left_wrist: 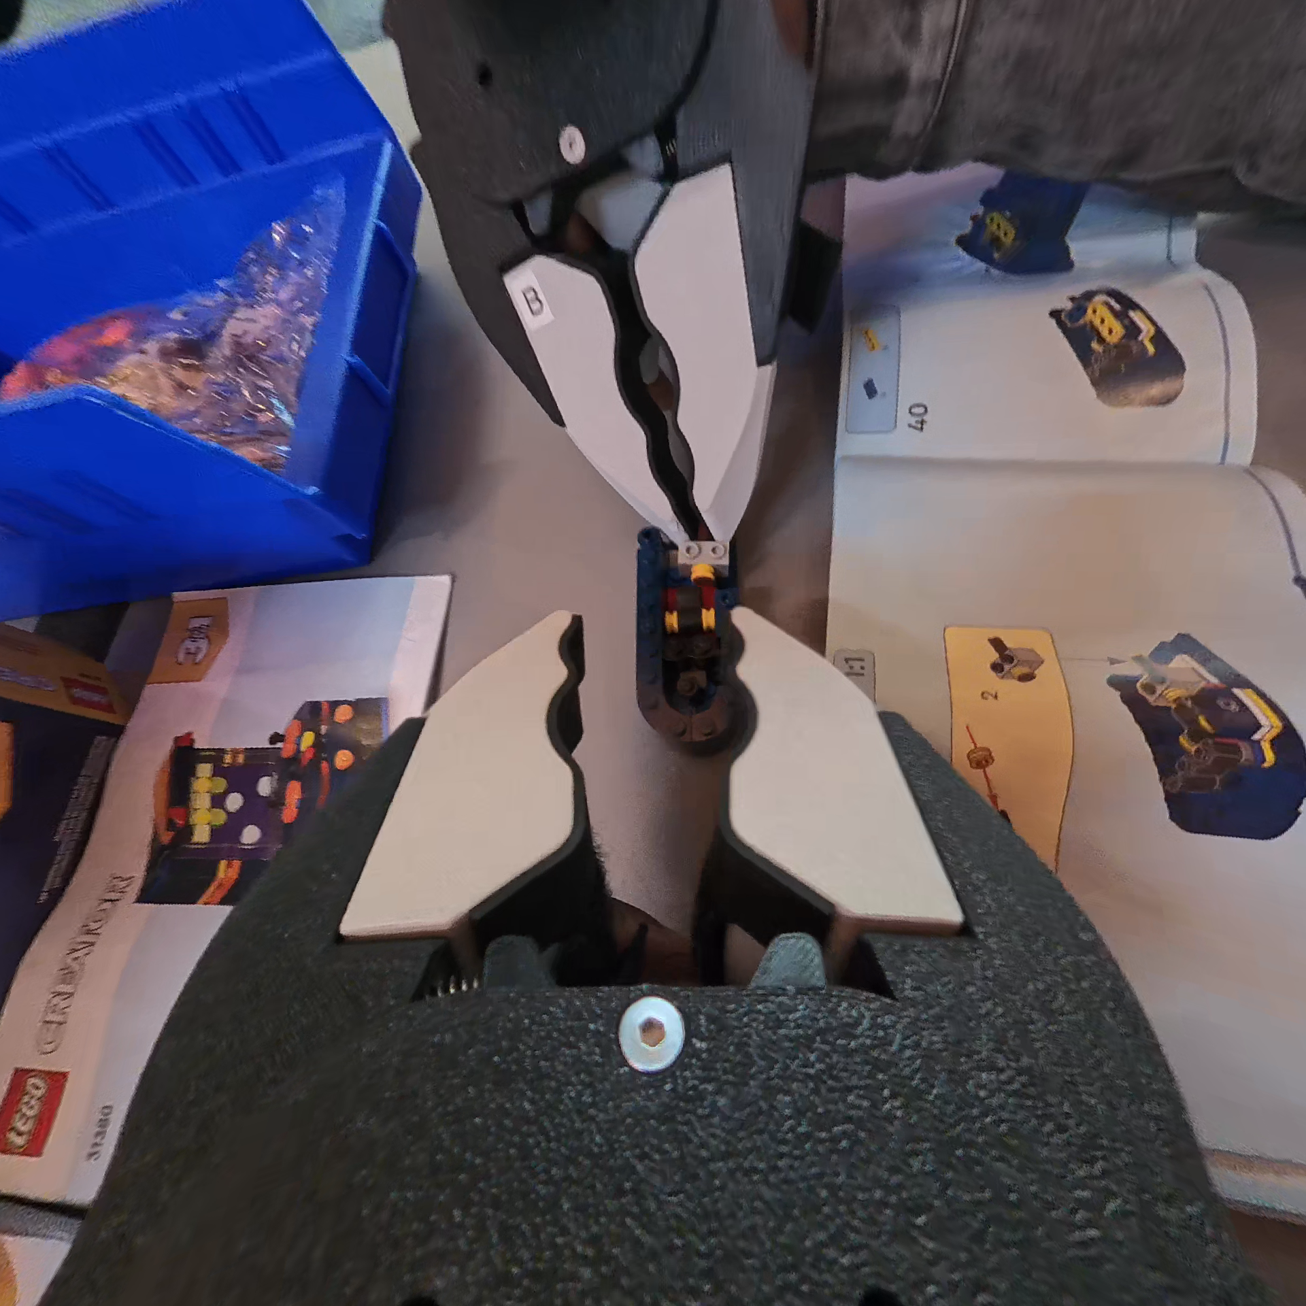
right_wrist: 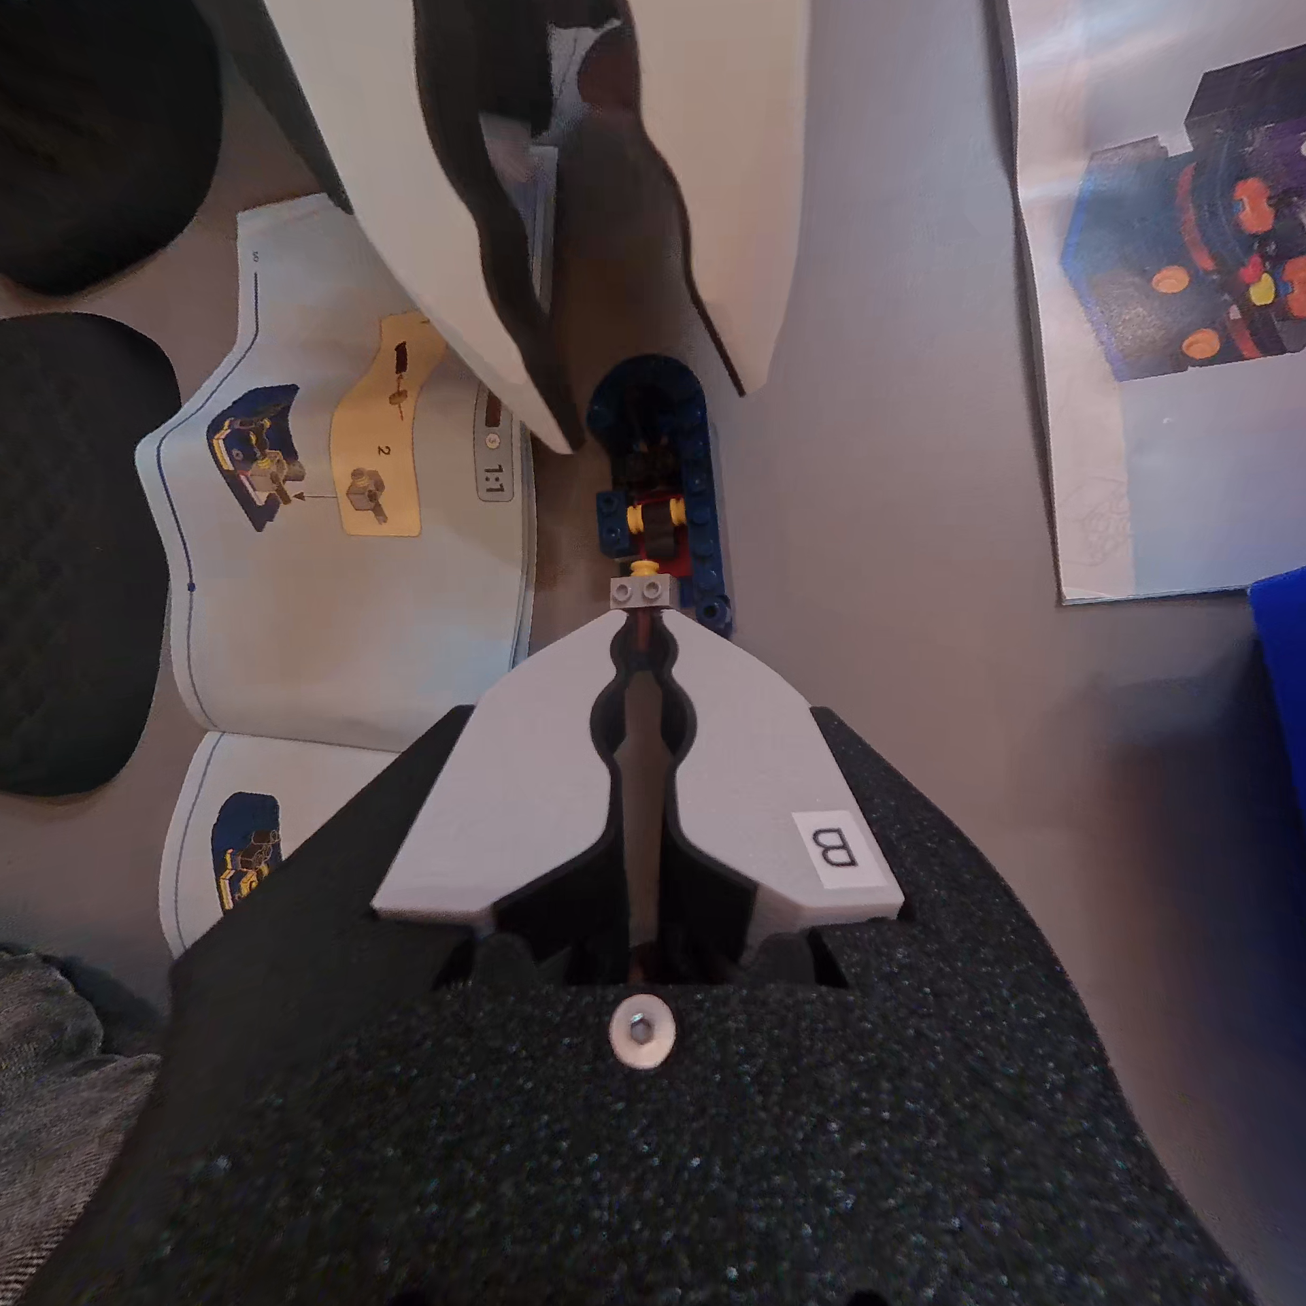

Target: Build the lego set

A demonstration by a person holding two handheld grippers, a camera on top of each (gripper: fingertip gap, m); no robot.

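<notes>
The right gripper is closed on a thin brown axle that carries a small grey brick with a yellow bush, at the 12 o'clock end of its jaws. The left gripper is open around the dark-blue brick-built hull; its right finger touches the hull. A blue plastic bin sits at 10 o'clock and an open instruction booklet at 3 o'clock.

We see a dark blue brick model with red, yellow and black parts (a pale grey brick at six o'clock), a bright blue bin at ten.
</notes>
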